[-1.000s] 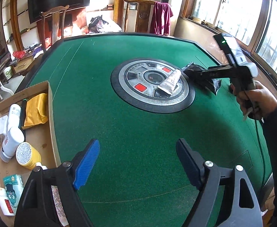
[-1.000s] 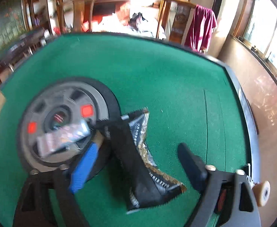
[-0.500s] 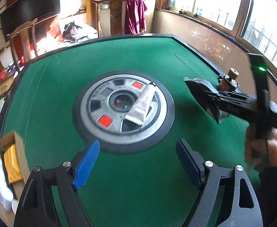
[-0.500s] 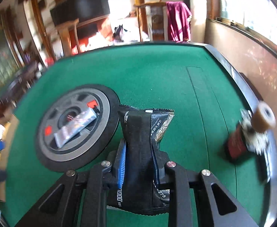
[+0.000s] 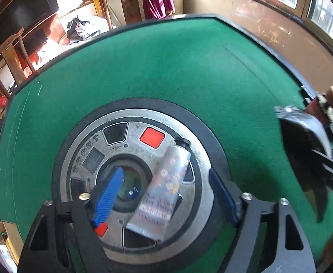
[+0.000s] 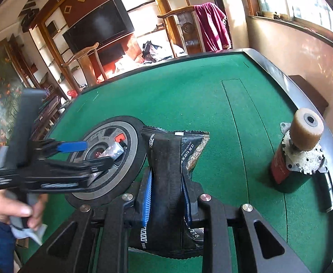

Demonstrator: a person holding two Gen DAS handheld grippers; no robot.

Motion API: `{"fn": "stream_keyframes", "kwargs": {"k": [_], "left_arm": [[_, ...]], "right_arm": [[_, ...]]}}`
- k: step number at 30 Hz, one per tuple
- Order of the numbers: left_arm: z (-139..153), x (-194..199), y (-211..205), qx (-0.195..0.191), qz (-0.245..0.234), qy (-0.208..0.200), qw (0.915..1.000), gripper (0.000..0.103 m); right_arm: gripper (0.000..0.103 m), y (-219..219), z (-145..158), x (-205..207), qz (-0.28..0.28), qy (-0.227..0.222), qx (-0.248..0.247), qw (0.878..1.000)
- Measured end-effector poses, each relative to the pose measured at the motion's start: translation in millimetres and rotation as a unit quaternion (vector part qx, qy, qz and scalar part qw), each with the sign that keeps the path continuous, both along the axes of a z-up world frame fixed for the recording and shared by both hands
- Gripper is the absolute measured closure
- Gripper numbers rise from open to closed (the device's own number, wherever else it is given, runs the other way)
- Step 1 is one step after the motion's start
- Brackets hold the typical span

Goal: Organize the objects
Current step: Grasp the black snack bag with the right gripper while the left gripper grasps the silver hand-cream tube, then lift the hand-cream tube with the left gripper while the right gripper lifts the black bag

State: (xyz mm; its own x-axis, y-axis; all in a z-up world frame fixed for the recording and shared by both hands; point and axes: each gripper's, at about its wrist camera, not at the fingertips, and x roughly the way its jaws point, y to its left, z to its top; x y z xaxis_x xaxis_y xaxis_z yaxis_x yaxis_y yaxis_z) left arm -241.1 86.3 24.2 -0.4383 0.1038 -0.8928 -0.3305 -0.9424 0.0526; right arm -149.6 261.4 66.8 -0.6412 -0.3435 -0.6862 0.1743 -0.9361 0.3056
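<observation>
We hold the black packet (image 6: 166, 182) clamped in our right gripper (image 6: 167, 195); left gripper (image 5: 166, 193), jaws wide, straddles the tube (image 5: 164, 188); bottle (image 6: 296, 150) remains at table edge.

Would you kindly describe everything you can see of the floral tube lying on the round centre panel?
The pale floral squeeze tube looks like soft plastic, greyish with small pink blossoms and reddish lettering near its flat crimped end. A small black cap tops the other end, pointing away from the camera. It lies flat and diagonal on the silver round centre panel of the green felt table. The open left gripper straddles it; whether the fingers touch it is unclear.
</observation>
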Motion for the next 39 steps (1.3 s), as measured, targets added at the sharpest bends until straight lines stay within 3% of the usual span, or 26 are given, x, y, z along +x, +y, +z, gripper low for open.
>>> {"fn": "stream_keyframes", "kwargs": {"k": [8,10,13,18,26,35,39], "left_arm": [[-13,-16,7,0.01,-0.007,-0.002,0.9999,0.057],[-12,-13,10,0.009,-0.012,0.003,0.9999,0.074],[-13,-4,14,-0.003,-0.007,0.015,0.9999,0.079],[-14,20,2,0.018,0.024,0.036,0.9989,0.079],[-13,85,-34,0.073,0.055,0.03,0.9953,0.08],[14,166,-65,0.087,0.089,0.083,0.9887,0.08],[26,197,-73,0.075,0.098,0.116,0.9856,0.08]], "right_arm": [[0.079,-6,-1,2,0.008,-0.004,-0.002,1.0],[0.079,-6,-2,1,0.006,-0.005,0.0,1.0],[0.079,-5,-5,0,0.004,-0.008,0.001,1.0],[0.079,-7,-4,2,0.009,-0.007,0.004,1.0],[0.079,-20,-4,5,0.032,-0.007,0.006,0.999],[0.079,-40,0,12,0.063,0.006,0.016,0.998],[0.079,-46,0,19,0.065,0.01,0.022,0.998]]}}
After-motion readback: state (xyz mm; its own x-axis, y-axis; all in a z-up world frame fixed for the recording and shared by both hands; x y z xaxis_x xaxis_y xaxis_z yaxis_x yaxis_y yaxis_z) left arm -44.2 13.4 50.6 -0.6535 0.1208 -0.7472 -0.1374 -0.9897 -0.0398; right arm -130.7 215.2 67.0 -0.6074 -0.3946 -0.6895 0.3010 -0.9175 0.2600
